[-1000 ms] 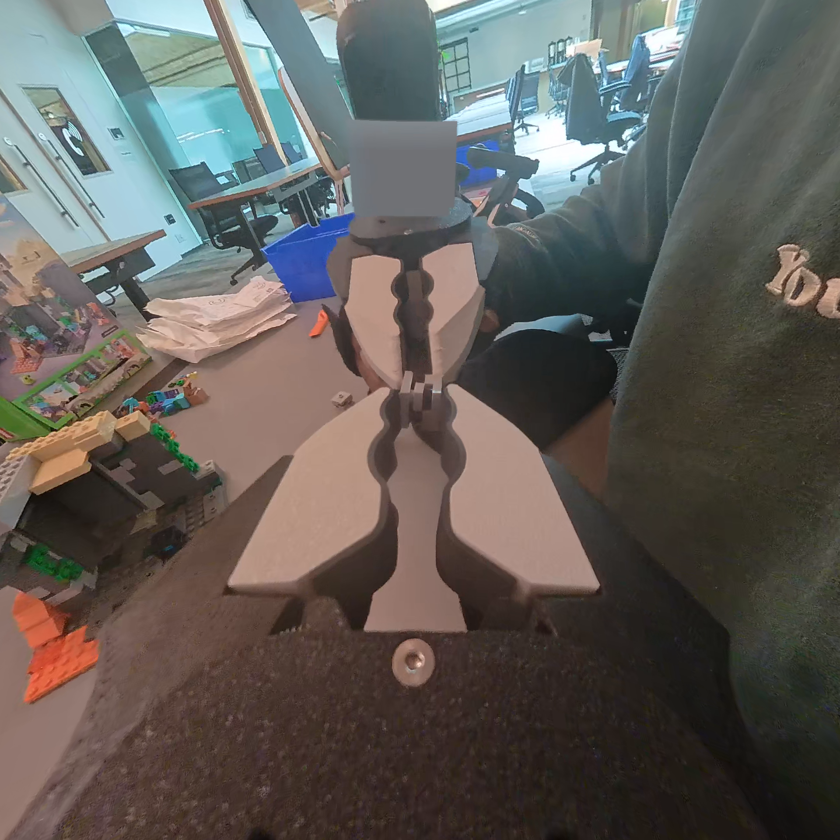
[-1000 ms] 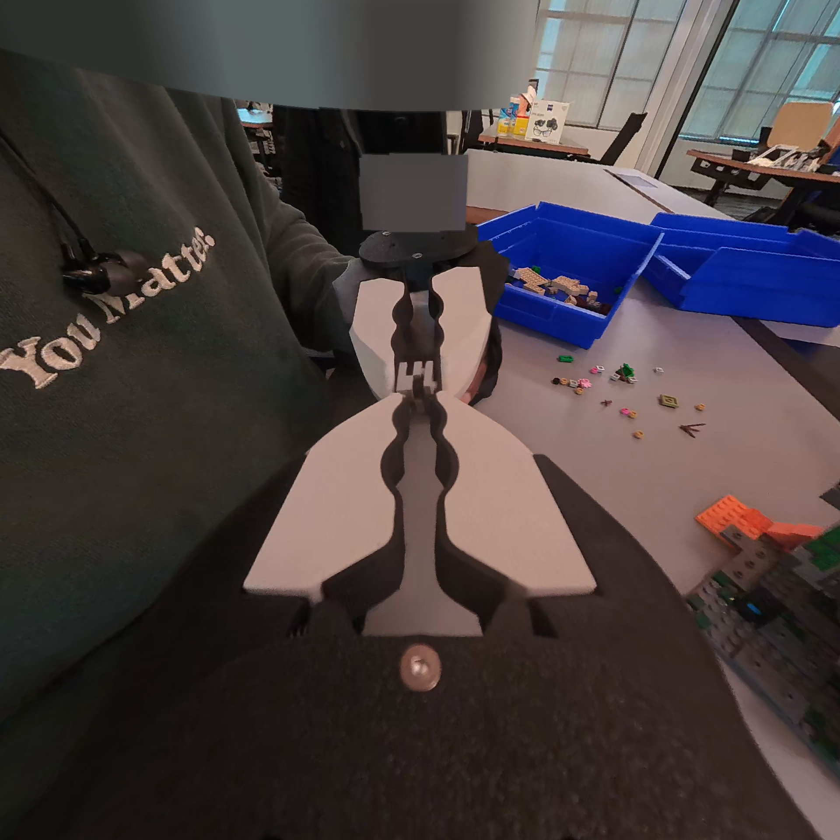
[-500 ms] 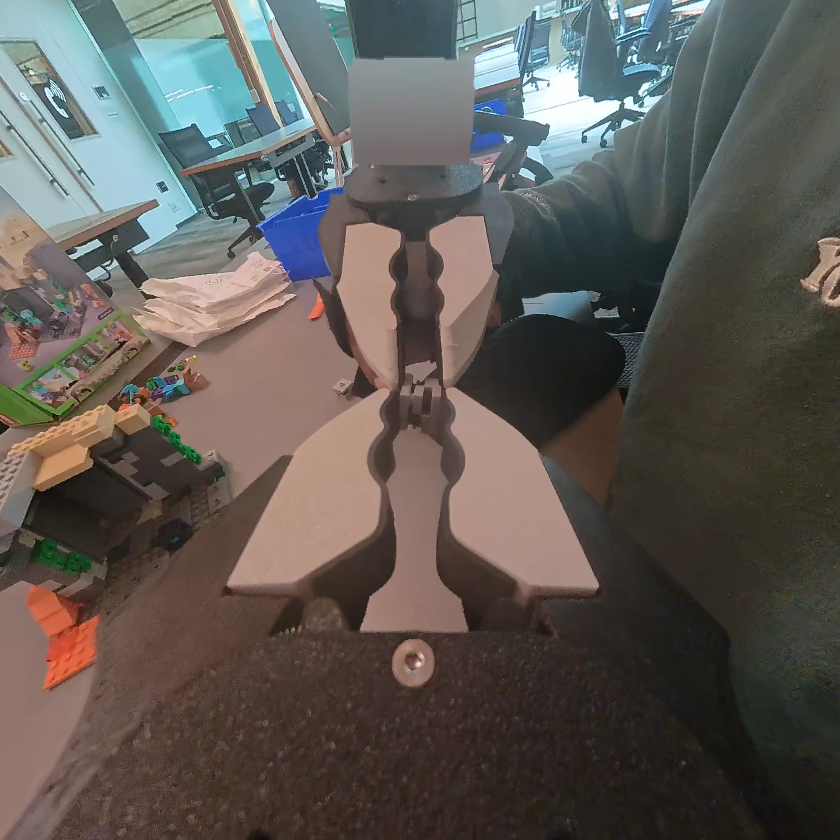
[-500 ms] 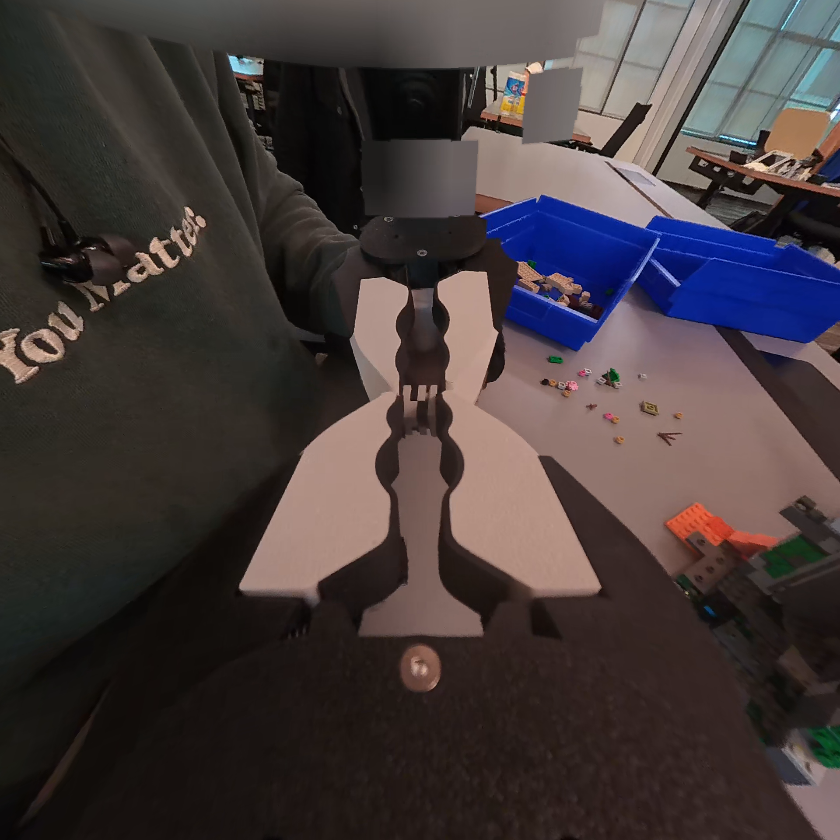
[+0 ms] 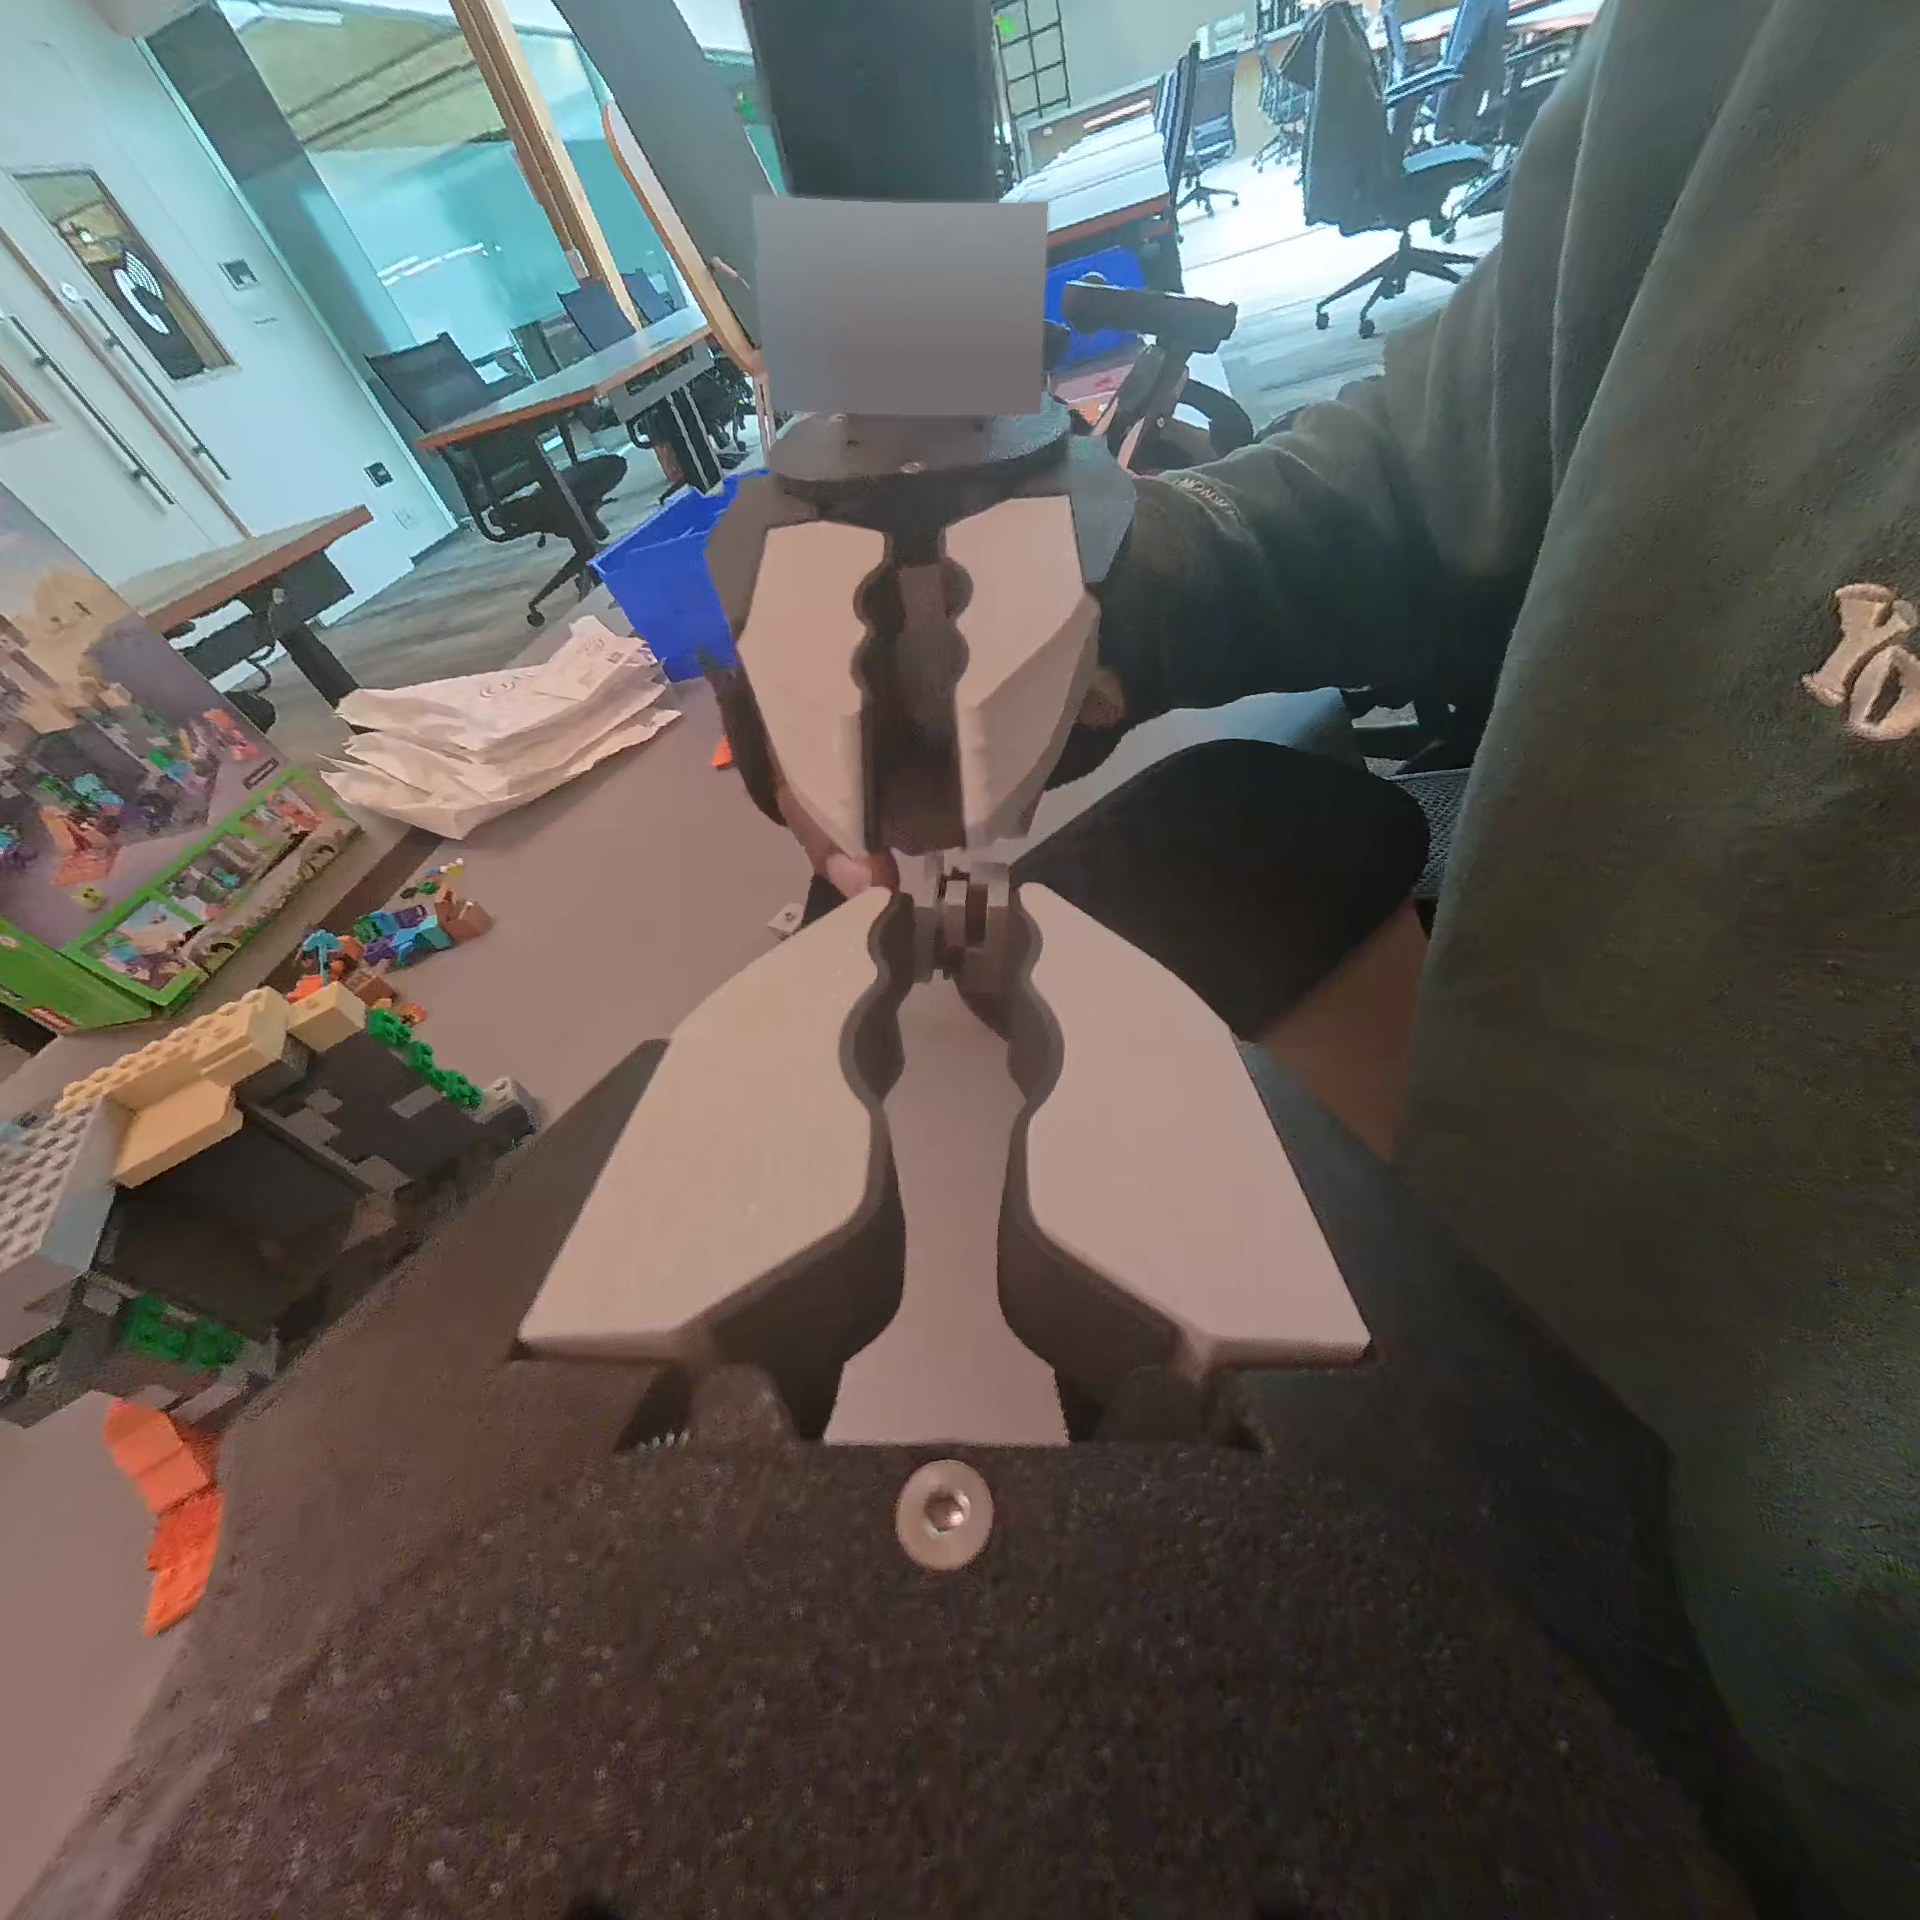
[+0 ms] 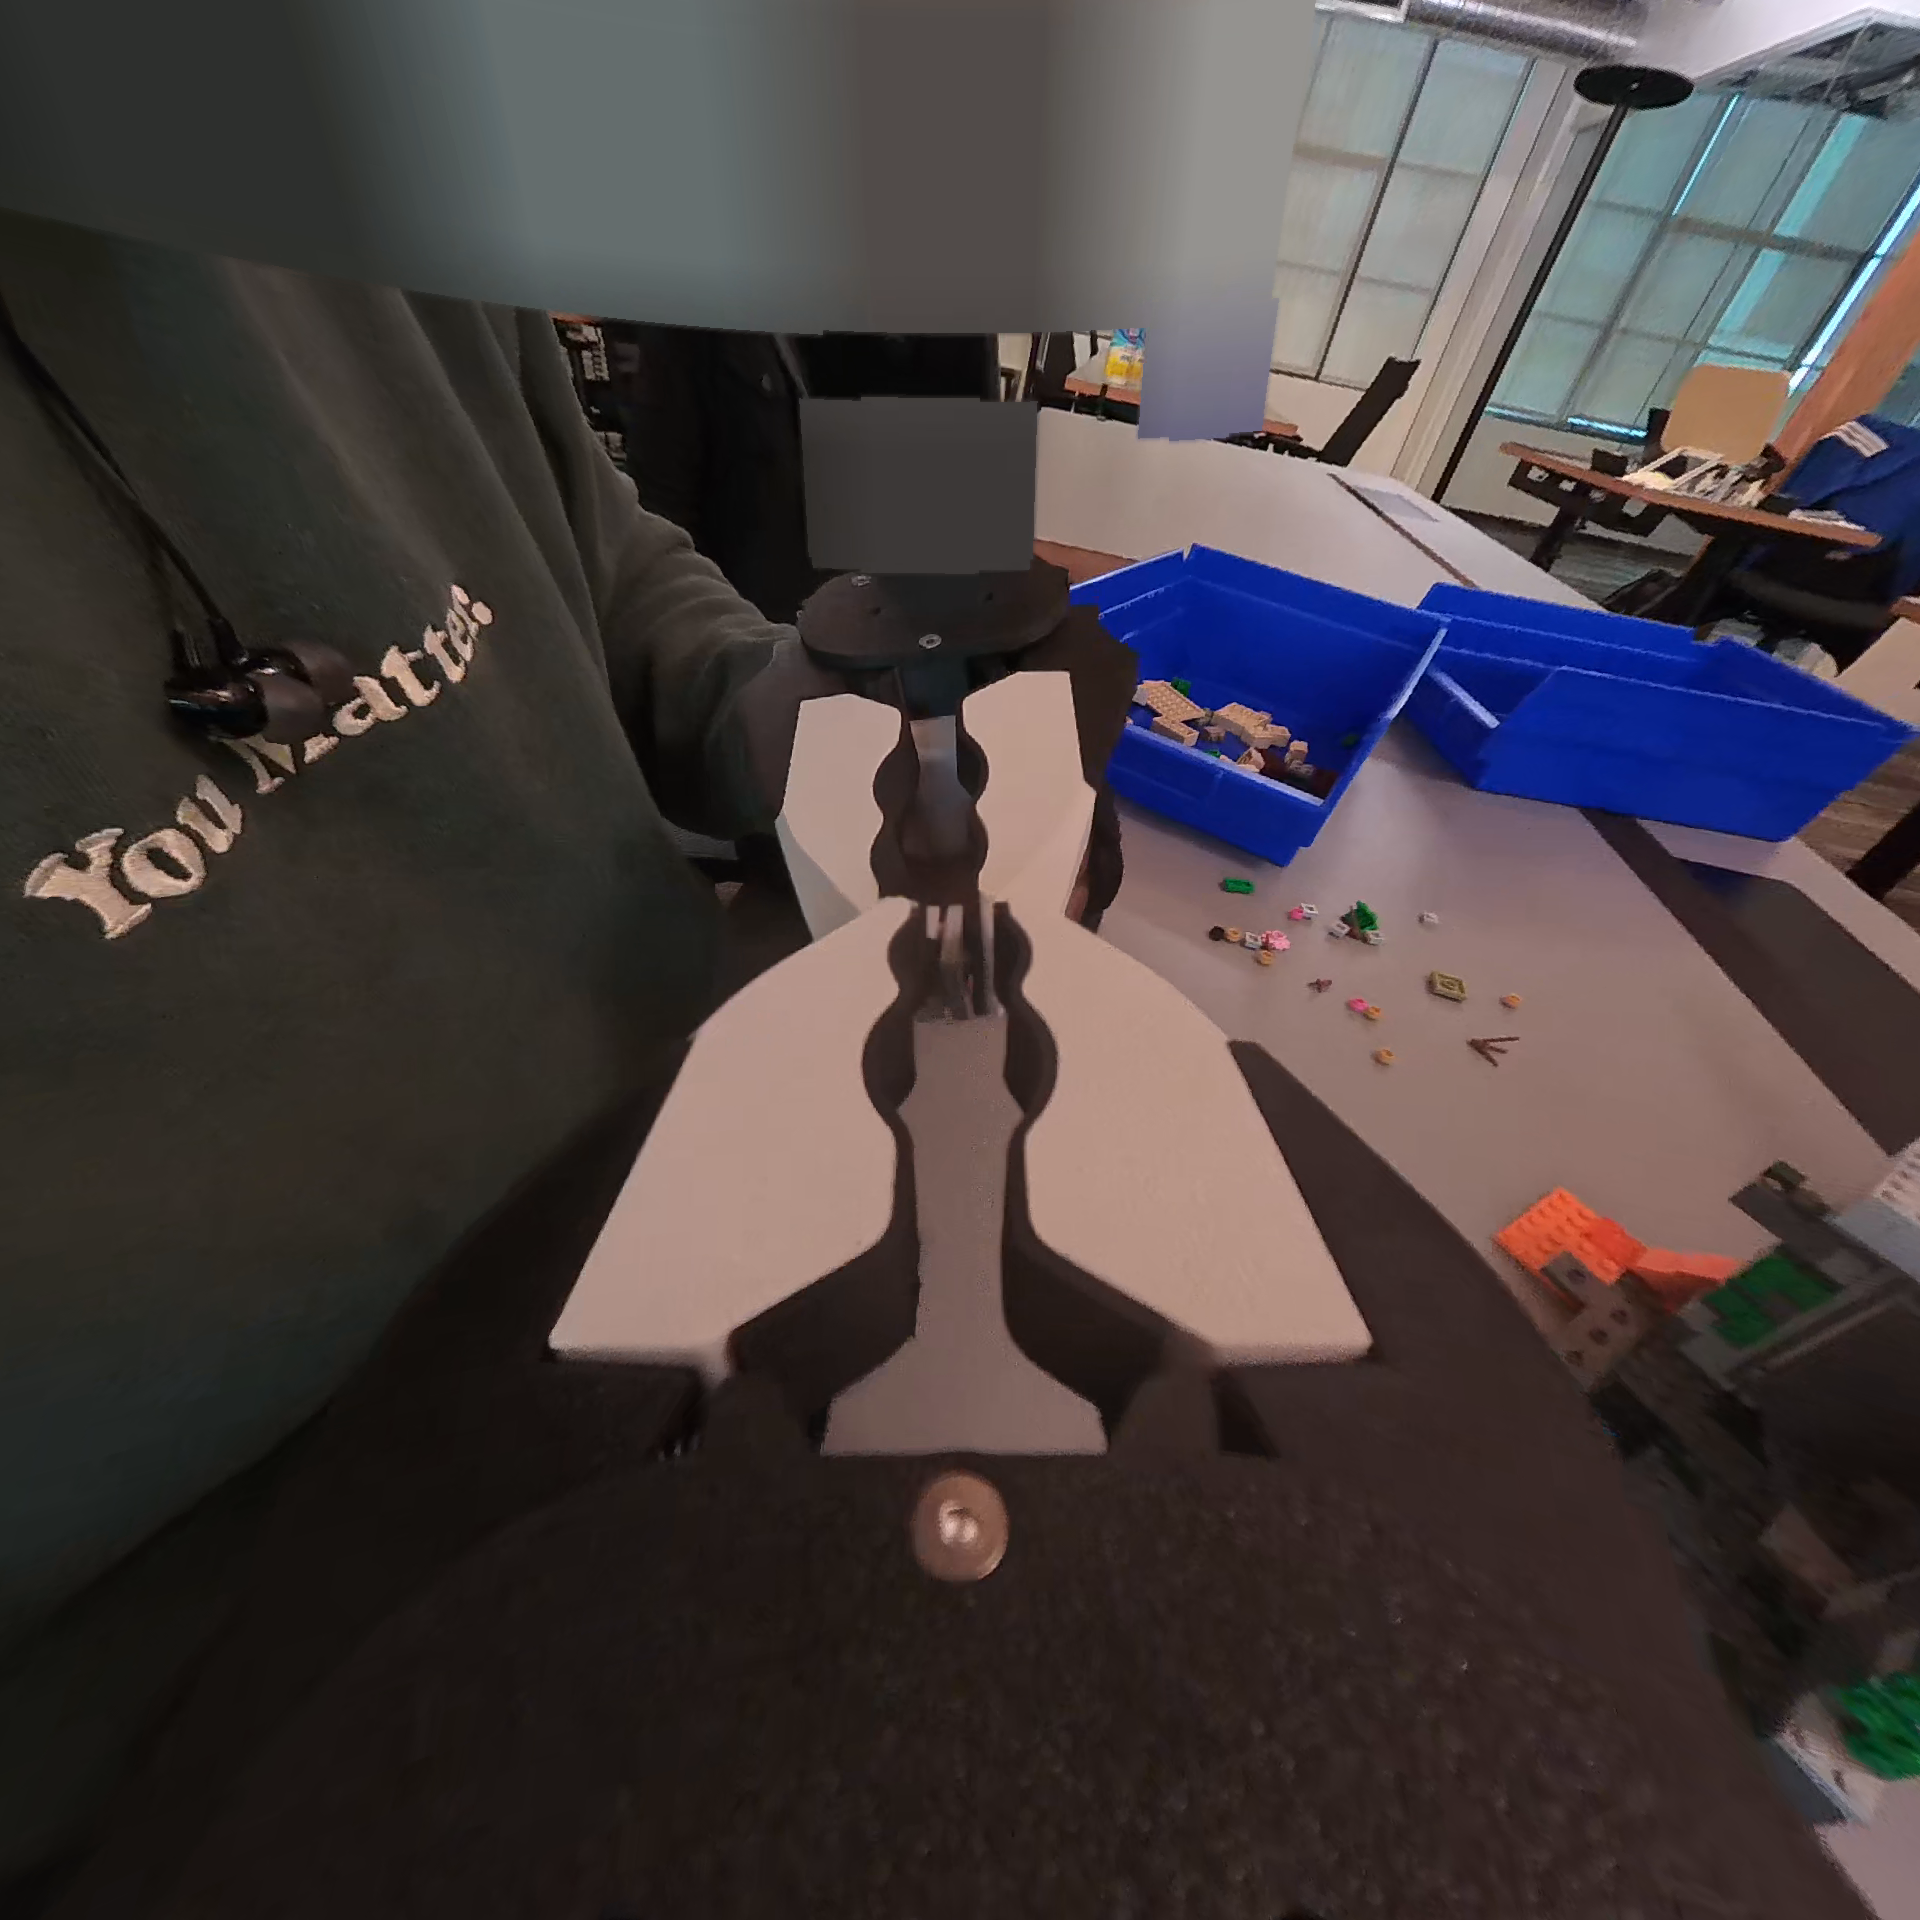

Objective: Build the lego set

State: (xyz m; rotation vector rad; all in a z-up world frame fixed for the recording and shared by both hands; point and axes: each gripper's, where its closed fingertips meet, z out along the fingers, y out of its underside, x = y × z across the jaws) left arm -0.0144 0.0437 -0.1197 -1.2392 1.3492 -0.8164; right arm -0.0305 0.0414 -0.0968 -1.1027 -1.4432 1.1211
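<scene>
Mounted behind each pair of jaws, looking forward along them. Held tip to tip above the counter [image 5: 582, 914], facing each other at close range: left gripper [image 5: 956, 914] meeting right gripper [image 6: 961, 935]. Shared between both: the small grey piece [image 5: 961, 920], the dark green sweatshirt [image 6: 312, 831], the brick build [image 5: 208, 1174].

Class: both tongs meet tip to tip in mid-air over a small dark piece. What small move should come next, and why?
Probably a gentle squeeze of the two tips together. The left tongs and right tongs are each shut on the small dark piece, held above the table, away from the lego build. Whether the parts have seated is too small to tell.
</scene>
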